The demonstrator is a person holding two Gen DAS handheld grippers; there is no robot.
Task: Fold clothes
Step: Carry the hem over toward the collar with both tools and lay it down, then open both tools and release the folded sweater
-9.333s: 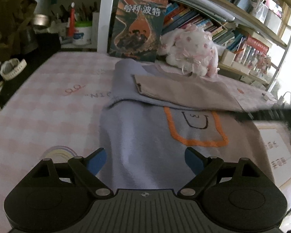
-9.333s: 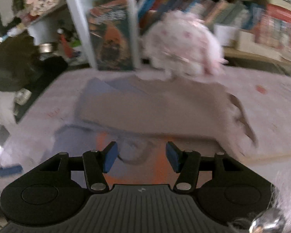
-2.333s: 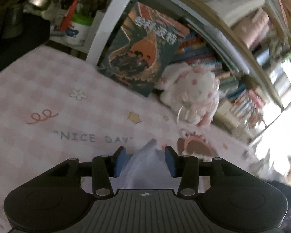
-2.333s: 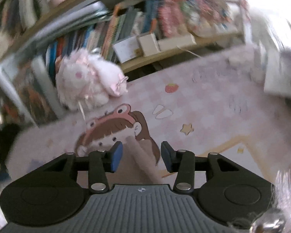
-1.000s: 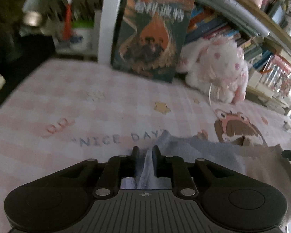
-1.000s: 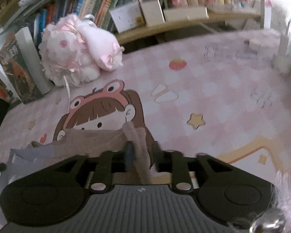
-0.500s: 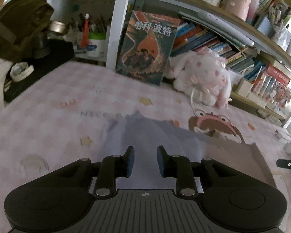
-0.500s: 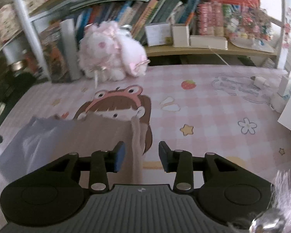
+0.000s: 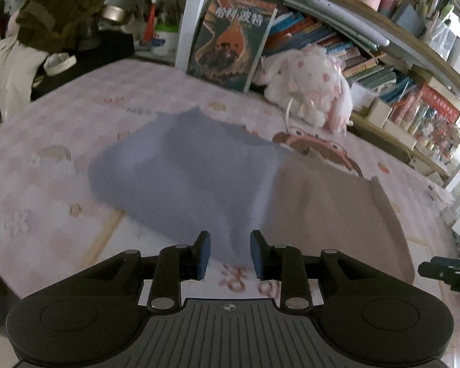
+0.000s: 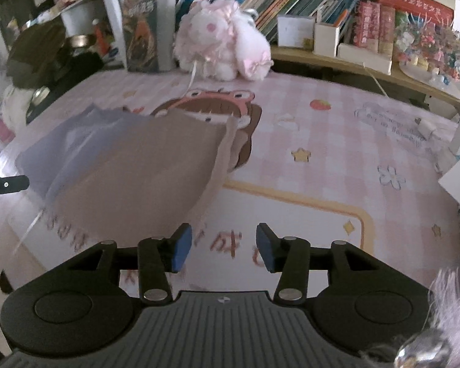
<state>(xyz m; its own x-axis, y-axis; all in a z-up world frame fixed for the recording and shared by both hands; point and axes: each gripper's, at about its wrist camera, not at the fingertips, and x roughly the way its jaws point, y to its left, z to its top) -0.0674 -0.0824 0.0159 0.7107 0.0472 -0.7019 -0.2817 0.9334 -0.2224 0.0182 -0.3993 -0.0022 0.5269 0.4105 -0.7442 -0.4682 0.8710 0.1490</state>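
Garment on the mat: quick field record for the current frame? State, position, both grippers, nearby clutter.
garment: two-tone cloth, blue-grey half on the left, tan half on the right
state: lying on the mat, blurred, folded shape unclear
surface: pink checked cartoon mat
left gripper: open, near edge of cloth between its fingers, not clamped
right gripper: open, beside the tan edge, holding nothing
behind: plush rabbit, upright book, bookshelf
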